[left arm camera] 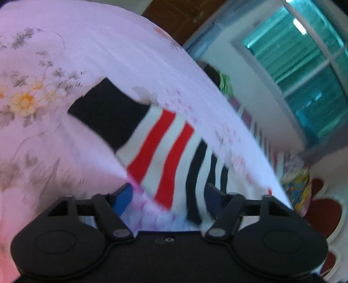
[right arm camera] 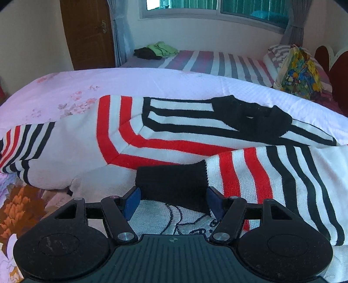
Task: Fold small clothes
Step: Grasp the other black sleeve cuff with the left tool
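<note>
A small white sweater [right arm camera: 165, 139] with red and black stripes and a black collar lies spread on the pink floral bedsheet [right arm camera: 108, 82]. Its right sleeve is folded over the body, with the black cuff [right arm camera: 174, 185] lying between the fingers of my right gripper [right arm camera: 173, 203], which stands open around it. In the blurred left wrist view, the other sleeve [left arm camera: 174, 159] with its black cuff [left arm camera: 108, 115] stretches away from my left gripper [left arm camera: 168, 197]. The left fingers are wide apart over the sleeve's striped part, not closed on it.
A second bed with a striped sheet [right arm camera: 208, 61] stands behind, with green and black clothes [right arm camera: 156, 51] on it. A colourful bag [right arm camera: 300, 71] sits at the right. A wooden door [right arm camera: 87, 32] and a window [right arm camera: 217, 8] are at the back.
</note>
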Demonstrator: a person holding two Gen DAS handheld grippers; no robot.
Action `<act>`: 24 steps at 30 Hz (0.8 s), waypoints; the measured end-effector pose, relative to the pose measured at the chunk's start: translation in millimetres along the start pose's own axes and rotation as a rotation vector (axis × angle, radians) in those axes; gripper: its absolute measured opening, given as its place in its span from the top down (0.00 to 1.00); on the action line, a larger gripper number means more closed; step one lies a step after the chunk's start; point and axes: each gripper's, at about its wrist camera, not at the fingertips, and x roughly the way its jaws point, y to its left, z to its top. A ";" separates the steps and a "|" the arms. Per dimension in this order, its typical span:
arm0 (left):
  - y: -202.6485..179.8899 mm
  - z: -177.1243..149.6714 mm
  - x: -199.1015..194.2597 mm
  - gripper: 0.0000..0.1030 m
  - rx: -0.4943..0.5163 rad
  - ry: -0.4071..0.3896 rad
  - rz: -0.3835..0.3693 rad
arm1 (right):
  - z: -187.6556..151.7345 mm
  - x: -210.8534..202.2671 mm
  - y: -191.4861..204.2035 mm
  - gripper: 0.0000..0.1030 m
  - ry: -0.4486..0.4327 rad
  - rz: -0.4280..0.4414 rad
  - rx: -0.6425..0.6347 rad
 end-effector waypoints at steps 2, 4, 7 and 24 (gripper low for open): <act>0.6 8.0 8.8 0.45 -0.031 -0.005 -0.024 | -0.4 -0.3 0.6 0.36 -0.003 -0.002 0.005; -0.3 11.6 16.1 0.56 -0.035 -0.007 -0.028 | 0.4 -0.8 -0.4 0.36 -0.003 -0.002 0.013; -0.5 15.7 27.0 0.79 -0.040 -0.015 -0.017 | 2.9 -3.7 -2.1 0.36 -0.006 0.002 0.027; -40.1 7.9 9.9 0.91 0.107 -0.123 -0.022 | 3.5 -9.5 -17.9 0.36 -0.014 -0.040 0.026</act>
